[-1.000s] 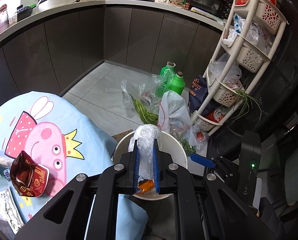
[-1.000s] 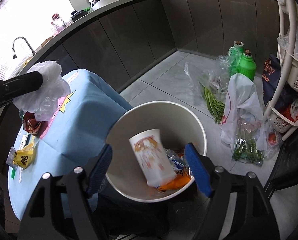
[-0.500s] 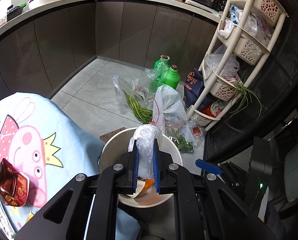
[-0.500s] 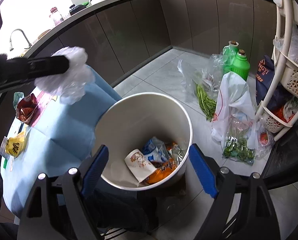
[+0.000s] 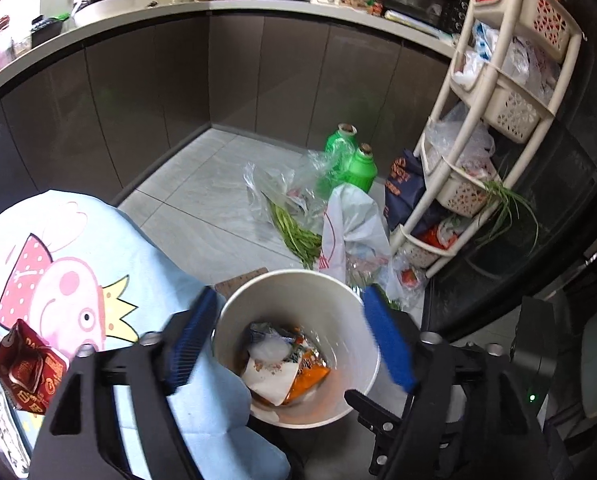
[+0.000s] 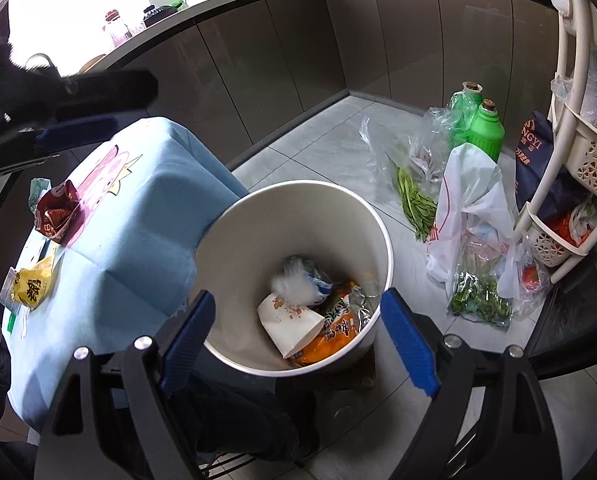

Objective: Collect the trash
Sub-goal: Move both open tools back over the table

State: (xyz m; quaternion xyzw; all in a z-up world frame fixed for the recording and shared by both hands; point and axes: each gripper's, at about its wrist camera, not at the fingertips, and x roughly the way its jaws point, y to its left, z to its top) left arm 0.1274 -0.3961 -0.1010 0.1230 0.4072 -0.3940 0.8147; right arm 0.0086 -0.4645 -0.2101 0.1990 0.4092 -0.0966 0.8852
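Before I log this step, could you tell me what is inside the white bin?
Inside the white bin lie a crumpled clear plastic bag, a white paper cup on its side and an orange snack wrapper. Anything beneath them, and the bin floor, is covered.

Both tongs spread wide, empty
Left tongs gape, blue pads apart; right tongs likewise, nothing gripped.

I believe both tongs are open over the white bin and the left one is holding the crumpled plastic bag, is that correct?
Not quite. Both tongs are open, but the left tongs hold nothing: the left wrist view shows the crumpled plastic bag lying inside the white bin on the other trash. The right tongs are empty too.
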